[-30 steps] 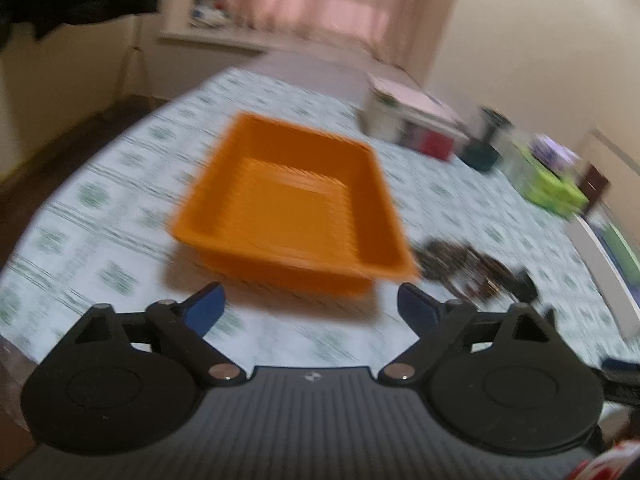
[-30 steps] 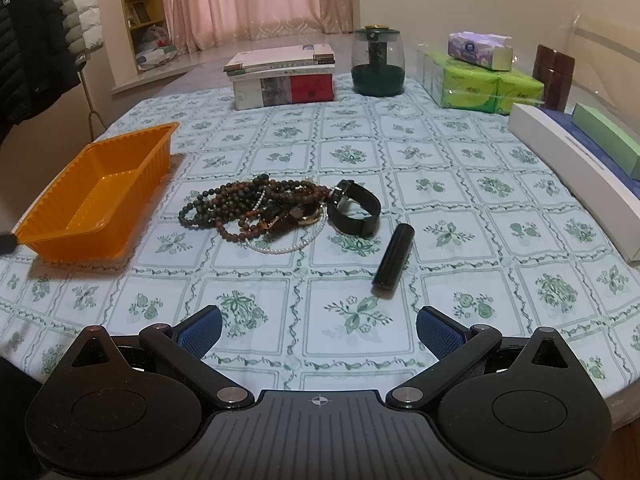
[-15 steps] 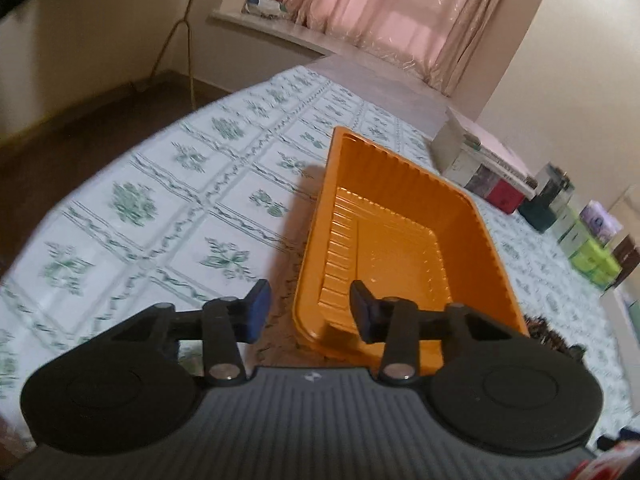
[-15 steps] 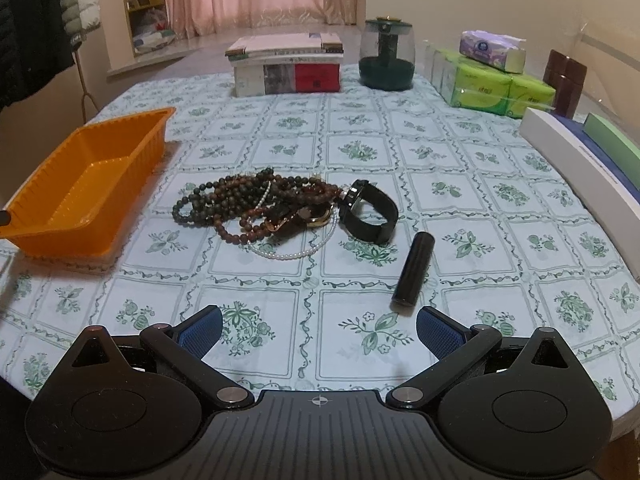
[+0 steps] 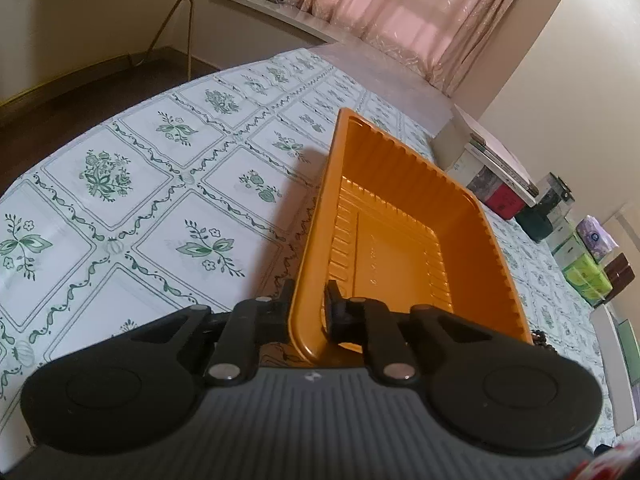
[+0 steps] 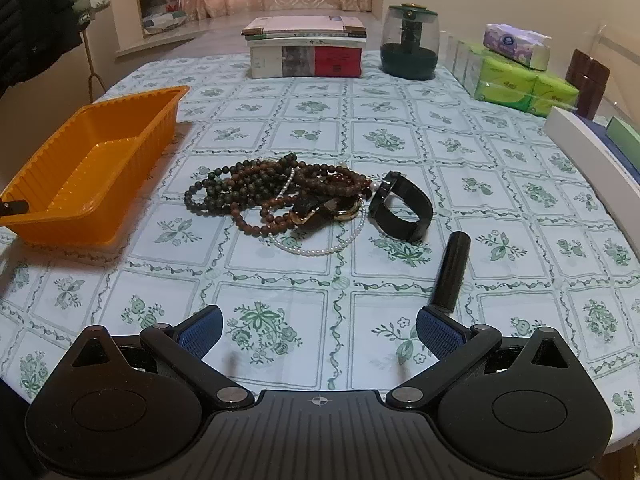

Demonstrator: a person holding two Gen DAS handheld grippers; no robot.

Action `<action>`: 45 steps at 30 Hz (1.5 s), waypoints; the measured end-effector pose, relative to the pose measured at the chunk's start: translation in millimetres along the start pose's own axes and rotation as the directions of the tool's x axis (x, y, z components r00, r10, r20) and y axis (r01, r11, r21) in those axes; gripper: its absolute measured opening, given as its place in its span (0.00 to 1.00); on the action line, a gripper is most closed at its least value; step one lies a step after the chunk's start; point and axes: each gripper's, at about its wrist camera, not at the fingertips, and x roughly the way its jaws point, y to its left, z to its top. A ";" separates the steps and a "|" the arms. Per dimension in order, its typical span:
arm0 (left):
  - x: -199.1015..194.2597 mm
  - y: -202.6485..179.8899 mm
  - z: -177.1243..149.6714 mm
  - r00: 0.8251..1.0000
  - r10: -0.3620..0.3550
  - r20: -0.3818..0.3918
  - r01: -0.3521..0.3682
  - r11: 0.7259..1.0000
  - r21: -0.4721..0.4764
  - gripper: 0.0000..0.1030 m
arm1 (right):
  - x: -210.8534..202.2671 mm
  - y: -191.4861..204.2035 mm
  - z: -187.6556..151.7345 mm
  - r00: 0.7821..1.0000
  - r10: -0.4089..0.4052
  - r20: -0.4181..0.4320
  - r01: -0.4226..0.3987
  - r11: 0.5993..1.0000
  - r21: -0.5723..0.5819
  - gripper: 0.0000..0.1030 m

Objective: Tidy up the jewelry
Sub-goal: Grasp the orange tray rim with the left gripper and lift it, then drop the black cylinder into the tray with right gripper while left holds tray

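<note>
While the orange tray (image 5: 404,236) sits on the flowered tablecloth (image 5: 132,184) mid-frame in the left wrist view, its near corner wall is pinched by the left gripper (image 5: 308,304) at lower centre: one finger is pressed on the outside of the wall, the other on the inside, so the jaws are clamped tight on the plastic, having just been closing onto it.

Over in the right wrist view, the right gripper (image 6: 318,328) is held wide open at the bottom of the frame with nothing gripped, only tablecloth seen between its blue pads (image 6: 200,330). The jewelry pile (image 6: 276,196), beaded bracelets tangled with a pearl strand, is found centre frame, well apart from those pads. A black watch (image 6: 402,210) lies just right of the pile, and a black tube (image 6: 450,270) is seen just above the right-hand pad. The tray is at the left edge there.
</note>
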 end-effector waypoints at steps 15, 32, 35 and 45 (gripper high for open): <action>-26.0 -57.5 14.6 0.995 0.084 0.060 -0.100 0.938 0.332 0.11 | -4.2 -17.0 -8.2 1.000 0.010 0.024 -0.012 0.997 0.076 1.00; -23.3 -110.0 29.3 0.991 0.130 -0.026 -0.096 0.841 0.532 0.11 | -0.2 -63.3 -25.5 0.999 0.010 0.046 -0.020 0.972 0.236 1.00; -18.4 -114.9 27.4 0.984 0.174 -0.029 -0.126 0.809 0.574 0.11 | 3.4 -71.7 -28.2 0.999 0.010 0.049 -0.022 0.965 0.262 1.00; -11.3 -137.1 16.6 0.969 0.248 0.005 -0.177 0.676 0.716 0.11 | 8.0 -99.9 -31.3 0.997 -0.020 0.079 -0.005 0.951 0.308 1.00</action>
